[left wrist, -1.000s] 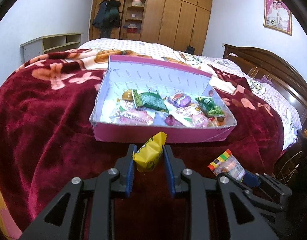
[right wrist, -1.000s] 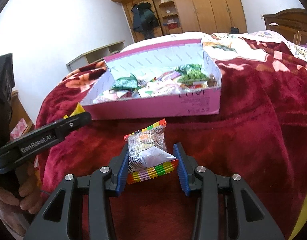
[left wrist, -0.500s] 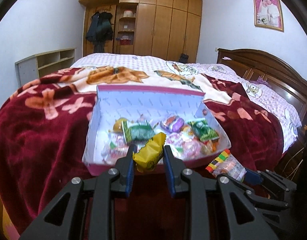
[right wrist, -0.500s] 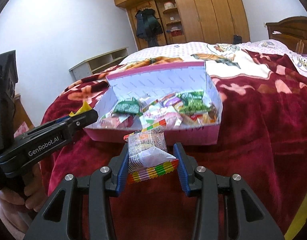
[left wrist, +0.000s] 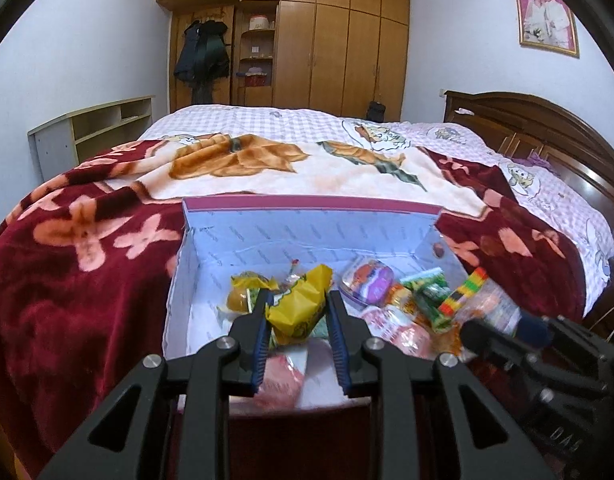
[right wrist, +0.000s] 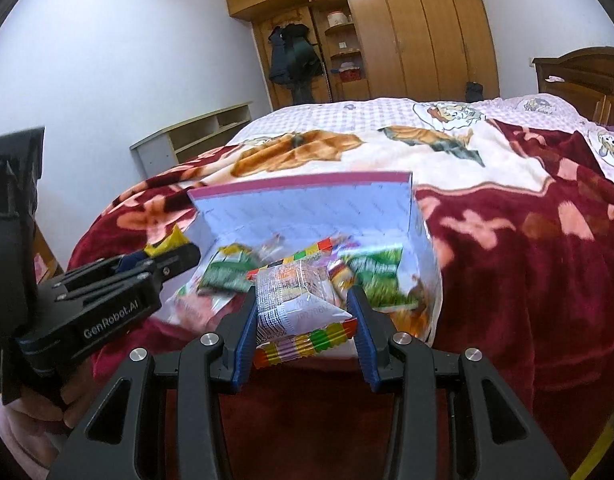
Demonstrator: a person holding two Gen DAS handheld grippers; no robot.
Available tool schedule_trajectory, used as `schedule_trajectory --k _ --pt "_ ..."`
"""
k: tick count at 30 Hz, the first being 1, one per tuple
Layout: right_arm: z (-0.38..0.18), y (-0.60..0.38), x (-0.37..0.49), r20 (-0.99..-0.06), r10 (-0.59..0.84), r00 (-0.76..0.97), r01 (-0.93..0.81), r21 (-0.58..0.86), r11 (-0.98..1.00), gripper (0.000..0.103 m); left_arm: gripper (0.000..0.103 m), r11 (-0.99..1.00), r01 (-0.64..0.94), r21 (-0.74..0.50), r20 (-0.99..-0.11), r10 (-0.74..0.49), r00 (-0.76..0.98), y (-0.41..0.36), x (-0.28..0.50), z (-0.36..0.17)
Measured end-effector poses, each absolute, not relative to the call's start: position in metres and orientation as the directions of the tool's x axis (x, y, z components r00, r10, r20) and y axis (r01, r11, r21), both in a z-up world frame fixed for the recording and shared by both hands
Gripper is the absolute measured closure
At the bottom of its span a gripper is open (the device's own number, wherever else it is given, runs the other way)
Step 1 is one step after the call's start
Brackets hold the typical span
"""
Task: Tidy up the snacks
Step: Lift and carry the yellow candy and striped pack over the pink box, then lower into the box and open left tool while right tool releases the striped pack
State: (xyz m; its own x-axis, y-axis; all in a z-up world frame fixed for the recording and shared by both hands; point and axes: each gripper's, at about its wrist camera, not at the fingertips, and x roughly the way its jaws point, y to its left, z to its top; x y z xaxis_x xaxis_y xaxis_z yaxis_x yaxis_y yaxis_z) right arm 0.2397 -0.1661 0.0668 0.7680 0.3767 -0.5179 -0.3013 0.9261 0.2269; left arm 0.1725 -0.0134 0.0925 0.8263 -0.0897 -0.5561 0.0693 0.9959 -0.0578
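Both jaws are pinching snacks: the left gripper [left wrist: 298, 314] holds a yellow packet [left wrist: 297, 310] and the right gripper [right wrist: 305, 312] holds a clear packet with rainbow-striped ends [right wrist: 297, 308]. Each packet hangs above the pink box [left wrist: 307, 226], which lies open on the bed over a red blanket [left wrist: 79, 280], with its far wall raised. The yellow packet sits over the box's left-middle floor; the striped one is over the near wall toward the right end, with its long axis running away from the jaws. Wrapped snacks crowd the box's middle and right, while the left end by the side wall shows bare floor. The likely next move is a release, and the left hand has the more open room below. The two grippers are near each other, side by side.
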Motion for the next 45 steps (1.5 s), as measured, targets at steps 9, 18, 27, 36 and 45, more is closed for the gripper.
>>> schedule_trajectory --k 9,18,27,36,45 --pt "0.064 -0.17 0.285 -0.538 0.335 0.774 -0.27 0.199 0.942 0.059 0.075 0.998 0.037 -0.056 -0.577 -0.063 0.814 -0.004 0.216 0.084" --pt "0.053 -0.173 0.318 -0.56 0.301 0.772 -0.241 0.181 0.954 0.059 0.075 0.999 0.025 -0.046 -0.598 -0.047 0.8 -0.006 0.25 0.072" --pt "0.037 -0.175 0.342 -0.594 0.289 0.751 -0.217 0.191 0.957 0.059 0.075 0.999 0.007 -0.037 -0.645 -0.029 0.764 -0.007 0.27 0.053" --pt "0.035 -0.175 0.346 -0.6 0.294 0.744 -0.209 0.209 0.955 0.057 0.058 0.999 0.016 -0.037 -0.644 -0.036 0.764 -0.008 0.267 0.055" --pt "0.055 -0.172 0.324 -0.536 0.301 0.789 -0.239 0.184 0.953 0.044 0.049 0.999 0.016 -0.04 -0.631 -0.037 0.775 -0.008 0.251 0.068"
